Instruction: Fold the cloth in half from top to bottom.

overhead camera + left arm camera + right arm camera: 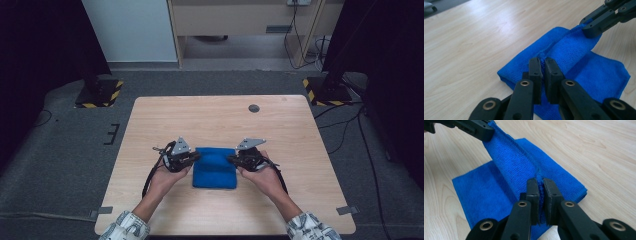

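Observation:
A blue cloth (215,168) lies folded near the middle of the wooden table (220,120). My left gripper (192,157) is shut on the cloth's far left corner, and my right gripper (235,159) is shut on its far right corner. In the left gripper view the jaws pinch the blue cloth (584,67) at its raised edge, lifted a little off the layer below, and the other gripper holds the far corner. The right gripper view has the same raised fold of the blue cloth (514,167) clamped between its jaws.
A small round dark grommet (254,108) sits in the table's far part. Two stand bases with yellow-black tape (100,93) (327,91) rest on the floor beyond the table. Bare wood surrounds the cloth on all sides.

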`<state>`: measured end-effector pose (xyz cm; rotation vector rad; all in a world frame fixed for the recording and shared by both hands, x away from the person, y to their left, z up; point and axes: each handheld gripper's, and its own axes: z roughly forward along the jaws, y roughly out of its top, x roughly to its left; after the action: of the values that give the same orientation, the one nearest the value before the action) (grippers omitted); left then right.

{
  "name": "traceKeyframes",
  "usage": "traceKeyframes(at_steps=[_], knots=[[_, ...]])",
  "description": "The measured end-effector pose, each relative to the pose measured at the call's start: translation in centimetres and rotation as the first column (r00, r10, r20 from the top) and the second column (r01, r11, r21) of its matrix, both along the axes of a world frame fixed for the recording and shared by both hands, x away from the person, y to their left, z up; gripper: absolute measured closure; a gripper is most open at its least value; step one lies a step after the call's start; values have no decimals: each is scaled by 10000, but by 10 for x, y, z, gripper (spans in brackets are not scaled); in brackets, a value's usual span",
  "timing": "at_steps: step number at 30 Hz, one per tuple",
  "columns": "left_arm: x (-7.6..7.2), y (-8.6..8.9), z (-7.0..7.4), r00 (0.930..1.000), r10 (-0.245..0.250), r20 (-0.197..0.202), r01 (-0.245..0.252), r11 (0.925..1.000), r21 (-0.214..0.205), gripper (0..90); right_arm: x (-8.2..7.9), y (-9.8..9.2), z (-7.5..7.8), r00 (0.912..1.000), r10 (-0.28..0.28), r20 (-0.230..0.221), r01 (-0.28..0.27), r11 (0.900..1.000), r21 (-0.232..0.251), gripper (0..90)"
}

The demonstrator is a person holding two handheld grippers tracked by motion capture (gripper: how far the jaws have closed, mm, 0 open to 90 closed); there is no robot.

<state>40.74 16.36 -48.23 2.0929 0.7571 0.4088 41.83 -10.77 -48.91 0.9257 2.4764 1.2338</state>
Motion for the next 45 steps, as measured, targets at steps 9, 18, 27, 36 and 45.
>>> traceKeyframes(at_steps=[9,18,27,36,45], knots=[[-10,-1,-9,9998,-149,-160,149,9999,-46,845,-11,-1,-13,9999,125,-51,-126,9997,-204,836],[-18,5,-9,9996,-189,-215,181,9991,-373,833,-23,-2,-7,9994,303,180,-301,9994,-148,807],[-36,6,-22,9984,-412,-393,411,9991,-46,723,-40,-5,-20,9995,331,-18,-331,9977,-586,688],[-49,11,-25,9978,-561,-358,559,9984,-46,647,-52,-9,-15,9988,452,-190,-460,9978,-476,583],[-60,17,-12,9982,-600,64,602,9968,-520,620,-54,-8,0,9993,365,-41,-366,9991,-228,528]])
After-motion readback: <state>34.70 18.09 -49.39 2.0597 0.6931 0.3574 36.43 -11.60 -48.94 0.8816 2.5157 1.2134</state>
